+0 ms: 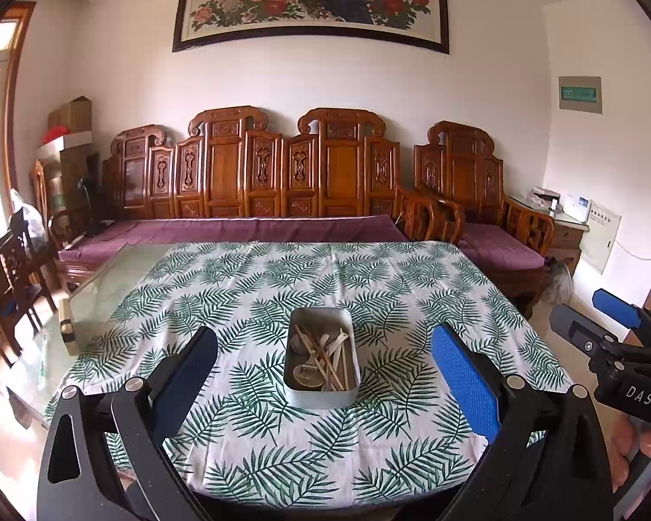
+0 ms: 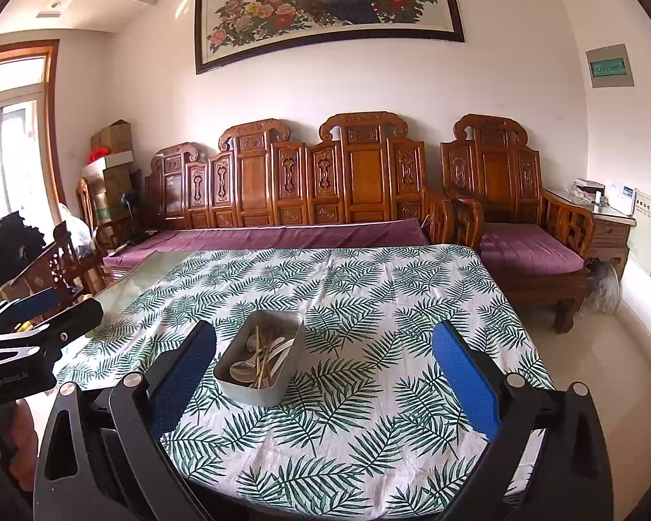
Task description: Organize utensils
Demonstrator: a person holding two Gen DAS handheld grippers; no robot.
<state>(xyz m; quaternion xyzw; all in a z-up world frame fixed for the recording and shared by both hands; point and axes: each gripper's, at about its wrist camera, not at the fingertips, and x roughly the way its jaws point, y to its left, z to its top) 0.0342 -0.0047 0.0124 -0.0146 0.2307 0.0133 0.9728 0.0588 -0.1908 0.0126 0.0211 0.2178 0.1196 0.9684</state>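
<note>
A grey metal tin [image 1: 322, 395] stands on the leaf-print tablecloth [image 1: 256, 434]. It holds wooden chopsticks [image 1: 321, 354] and several spoons, lying mixed together. The tin also shows in the right wrist view [image 2: 256, 390], left of centre. My left gripper [image 1: 325, 373] is open and empty, held above the table's near edge with the tin in line between its blue-padded fingers. My right gripper [image 2: 325, 373] is open and empty, with the tin just inside its left finger. The right gripper also shows at the right edge of the left wrist view [image 1: 612, 338].
The cloth covers the right part of a glass-topped table [image 1: 108, 286]; a small box [image 1: 67, 325] sits at its left edge. A carved wooden sofa with purple cushions [image 1: 256, 199] stands behind the table. A wooden chair [image 1: 8, 273] stands at the left.
</note>
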